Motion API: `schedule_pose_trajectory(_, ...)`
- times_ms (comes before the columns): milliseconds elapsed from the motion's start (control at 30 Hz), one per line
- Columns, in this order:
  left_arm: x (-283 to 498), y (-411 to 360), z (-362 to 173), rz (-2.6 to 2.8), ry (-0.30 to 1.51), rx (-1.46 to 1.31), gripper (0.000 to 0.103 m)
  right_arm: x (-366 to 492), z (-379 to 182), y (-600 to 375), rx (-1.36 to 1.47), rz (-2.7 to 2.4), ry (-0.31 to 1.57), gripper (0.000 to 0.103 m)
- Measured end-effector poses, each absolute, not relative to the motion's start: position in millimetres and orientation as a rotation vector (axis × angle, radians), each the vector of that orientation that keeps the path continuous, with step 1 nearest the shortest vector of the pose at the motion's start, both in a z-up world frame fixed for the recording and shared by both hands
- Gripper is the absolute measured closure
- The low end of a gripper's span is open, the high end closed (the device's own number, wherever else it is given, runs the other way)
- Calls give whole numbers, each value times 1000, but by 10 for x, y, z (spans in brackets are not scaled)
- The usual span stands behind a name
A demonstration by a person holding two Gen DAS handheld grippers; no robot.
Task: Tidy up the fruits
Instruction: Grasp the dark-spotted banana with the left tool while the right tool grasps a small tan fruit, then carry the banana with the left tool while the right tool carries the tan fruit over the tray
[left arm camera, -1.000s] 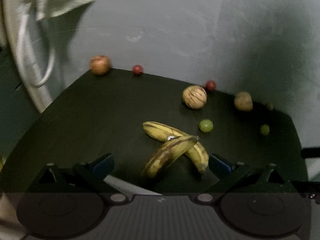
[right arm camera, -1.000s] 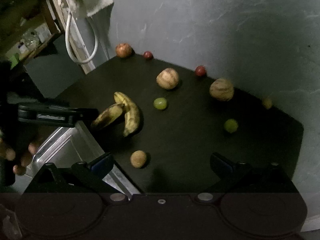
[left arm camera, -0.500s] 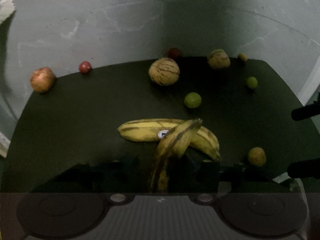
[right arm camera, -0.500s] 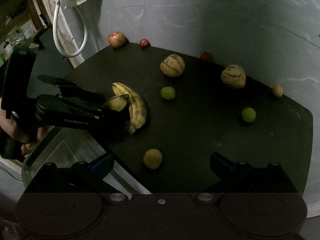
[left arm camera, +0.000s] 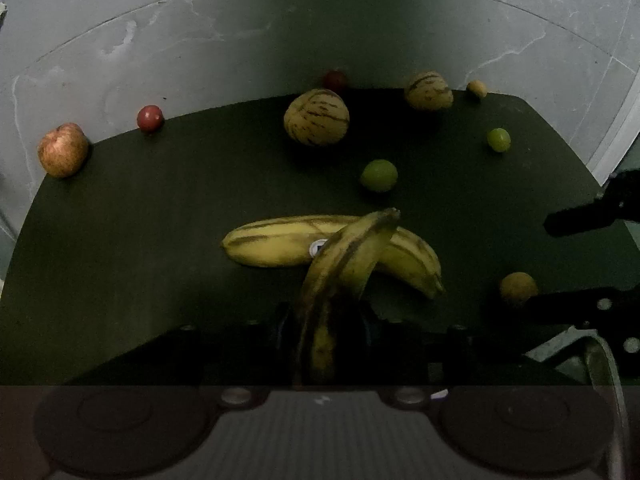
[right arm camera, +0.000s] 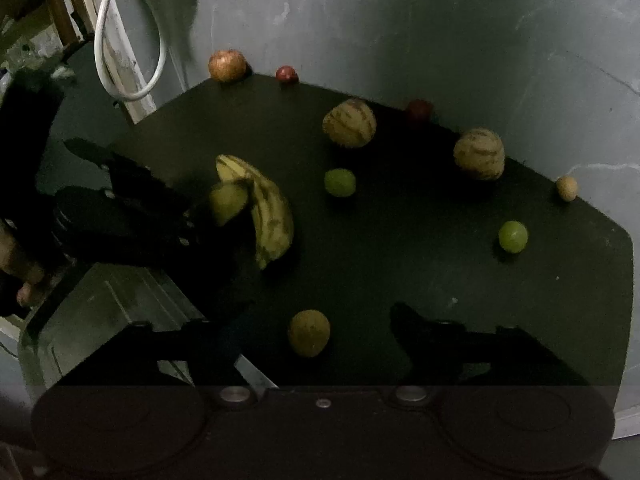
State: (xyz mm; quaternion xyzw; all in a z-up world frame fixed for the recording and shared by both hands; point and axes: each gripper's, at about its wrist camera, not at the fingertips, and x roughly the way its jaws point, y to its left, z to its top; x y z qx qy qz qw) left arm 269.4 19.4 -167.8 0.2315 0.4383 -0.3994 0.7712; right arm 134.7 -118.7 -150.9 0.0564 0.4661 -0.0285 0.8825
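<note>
Since a second ago the left gripper [left arm camera: 332, 320] has come down over the dark-streaked yellow banana [left arm camera: 344, 276], and its jaws have just been closing; they now press on the near end of that fruit, one on each side. This banana lies crossed over a second, paler yellow banana with a small sticker [left arm camera: 280, 242] on the dark matte table top [left arm camera: 160, 220].

The right gripper [right arm camera: 320, 344] has also drawn nearer to the table. Its jaws have just been closing too, yet they stand apart with the small tan round fruit [right arm camera: 309, 332] between them, and neither finger touches it.

Farther back on the table sit two striped cream-coloured melon-like fruits [left arm camera: 316, 117], well apart from each other, with two small green round fruits [left arm camera: 379, 175] nearer the middle. A red-and-yellow apple [left arm camera: 63, 149] and a small dark red fruit [left arm camera: 150, 118] rest at the far left edge by the grey plastered wall [left arm camera: 240, 40]. In the right wrist view a metal tray [right arm camera: 100, 312] sits just beside the table's near left edge, under the left gripper.
</note>
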Motion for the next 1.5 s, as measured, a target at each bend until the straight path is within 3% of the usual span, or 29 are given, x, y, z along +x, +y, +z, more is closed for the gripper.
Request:
schedule_pose_trajectory(67, 2692, 194, -1673, -866, 947, 500, 68, 1357, -1559, -1183, 115, -58, 982, 46)
schedule_pose_trajectory(300, 2707, 216, -1644, -849, 947, 463, 69, 1401, -1703, -1113, 87, -40, 1011, 56)
schedule_pose_trajectory(533, 2719, 229, -1608, -827, 948, 448, 70, 1443, -1739, -1048, 49, -18, 1015, 75)
schedule_pose_trajectory(900, 2656, 288, -1455, -752, 935, 375, 70, 1440, -1528, -1121, 45, 19, 959, 75)
schedule_pose_trajectory(1500, 1802, 136, -571, -393, 830, 164, 70, 1256, -488, -1650, -1, 301, 714, 75)
